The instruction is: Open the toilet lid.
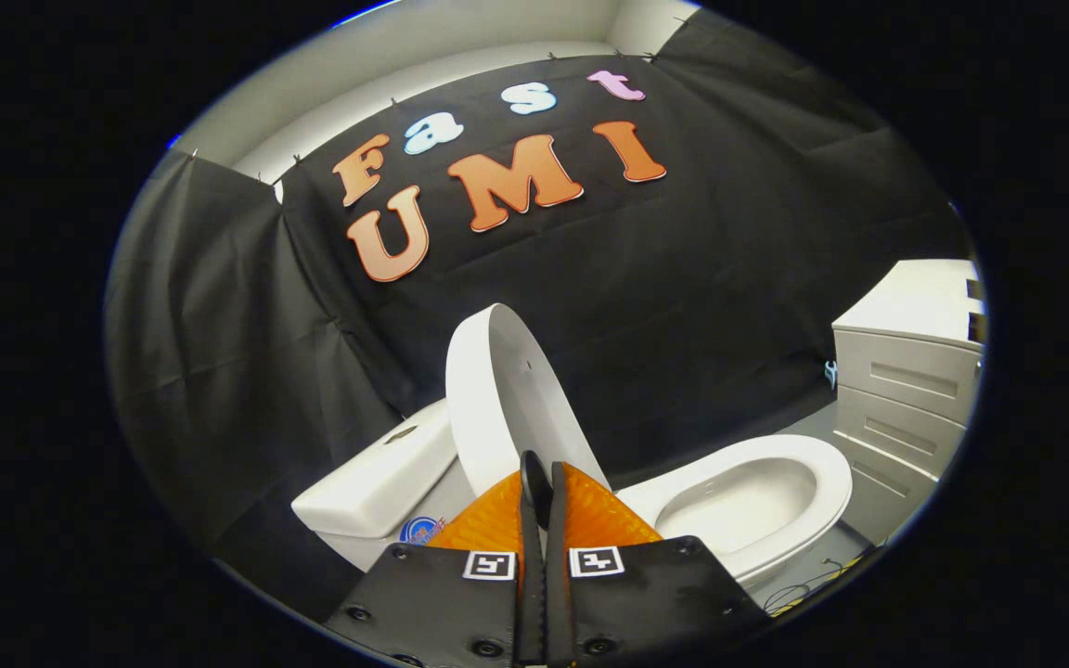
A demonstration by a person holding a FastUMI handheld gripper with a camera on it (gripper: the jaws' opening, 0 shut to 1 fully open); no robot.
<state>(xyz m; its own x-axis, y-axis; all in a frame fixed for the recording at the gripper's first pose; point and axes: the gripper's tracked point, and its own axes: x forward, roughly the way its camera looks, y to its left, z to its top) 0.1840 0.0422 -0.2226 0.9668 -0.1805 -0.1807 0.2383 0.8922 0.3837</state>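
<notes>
The white toilet lid [502,399] stands raised, nearly upright, leaning toward the white tank [377,482] behind it. Below and to the right the seat [776,543] and the open bowl [739,506] show. My gripper [539,473] is shut, its orange fingers [590,515] pressed together with nothing between them. The fingertips sit just in front of the lid's lower part; whether they touch it I cannot tell.
A white cabinet with drawers [906,390] stands to the right of the toilet, close to the bowl. Black cloth walls close in behind and to the left. A strip of grey floor [804,422] shows between toilet and cabinet, with thin cables [813,580] near the bowl's front.
</notes>
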